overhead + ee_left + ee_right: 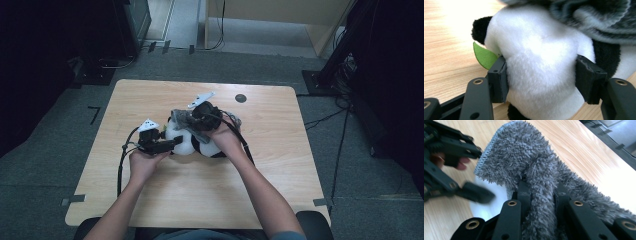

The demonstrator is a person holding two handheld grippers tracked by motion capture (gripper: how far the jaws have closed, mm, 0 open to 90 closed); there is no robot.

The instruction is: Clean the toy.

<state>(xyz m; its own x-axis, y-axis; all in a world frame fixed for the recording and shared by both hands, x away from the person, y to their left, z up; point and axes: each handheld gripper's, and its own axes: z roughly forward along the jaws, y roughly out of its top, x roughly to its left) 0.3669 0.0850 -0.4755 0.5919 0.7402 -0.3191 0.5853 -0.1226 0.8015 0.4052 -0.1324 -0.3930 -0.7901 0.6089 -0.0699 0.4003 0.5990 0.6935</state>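
Your left tongs (541, 80) grip the plush panda (541, 62) across its white body, one black pad pressed into each flank, so the toy is pinned on the tabletop (150, 95) while the other hand works. That hold looks like an anchor: a soft toy would slide or roll if you pulled fabric over it unsupported. In the high view the left tongs (167, 145) come in from the side nearer the left edge, and the panda (187, 142) lies around the middle of the tabletop, slightly toward the far edge.

Your right tongs (541, 195) are pressed together on a fold of the grey fuzzy cloth (524, 157), pinching it between the jaws. The cloth drapes over the upper part of the panda, as the left gripper view shows with the cloth (594, 17) lying across the toy's top. Holding it by a bunched fold gives you a firm pull on a floppy fabric, probably to draw it over or off the toy; I can't tell which.

Count: one panda, one grey cloth, one green felt leaf (484, 56) sticking out beside the toy, one dark round mark (240, 98) near the far edge, two tongs.
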